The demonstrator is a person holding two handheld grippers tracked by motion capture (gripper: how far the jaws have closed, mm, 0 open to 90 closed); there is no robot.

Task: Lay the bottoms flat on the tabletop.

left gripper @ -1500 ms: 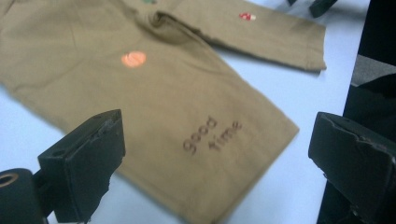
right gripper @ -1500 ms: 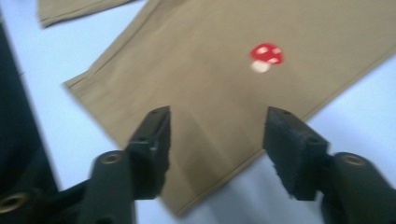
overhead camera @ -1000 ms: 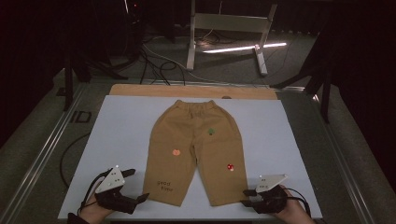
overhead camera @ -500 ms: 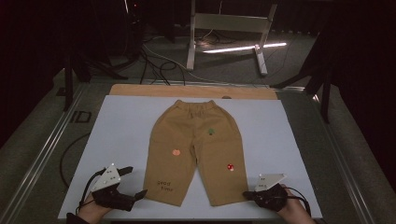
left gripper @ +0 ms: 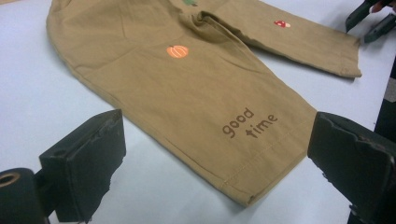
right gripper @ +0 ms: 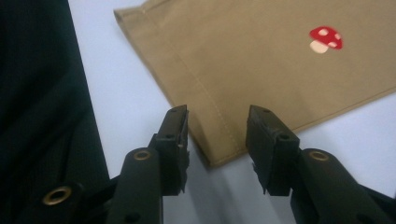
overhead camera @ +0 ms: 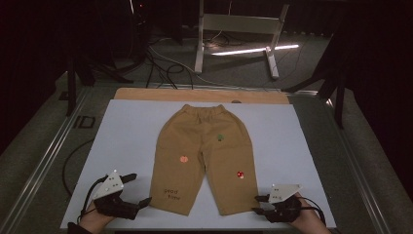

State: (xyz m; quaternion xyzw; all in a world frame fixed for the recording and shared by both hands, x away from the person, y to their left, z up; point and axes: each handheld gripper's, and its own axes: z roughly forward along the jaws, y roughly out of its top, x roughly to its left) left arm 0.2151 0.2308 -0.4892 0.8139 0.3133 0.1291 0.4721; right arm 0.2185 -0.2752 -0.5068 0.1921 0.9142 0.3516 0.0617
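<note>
Pale table, trousers flat: left gripper wide open, right gripper just reopened, empty; pinch both hems at six o'clock squarely.

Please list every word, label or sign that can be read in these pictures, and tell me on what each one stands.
"good time": printed in brown near the hem of one leg of the tan trousers, clear in the left gripper view.
"ID": dark letters on the grey floor mat left of the table.
The pumpkin, mushroom and green patch carry no text.
</note>
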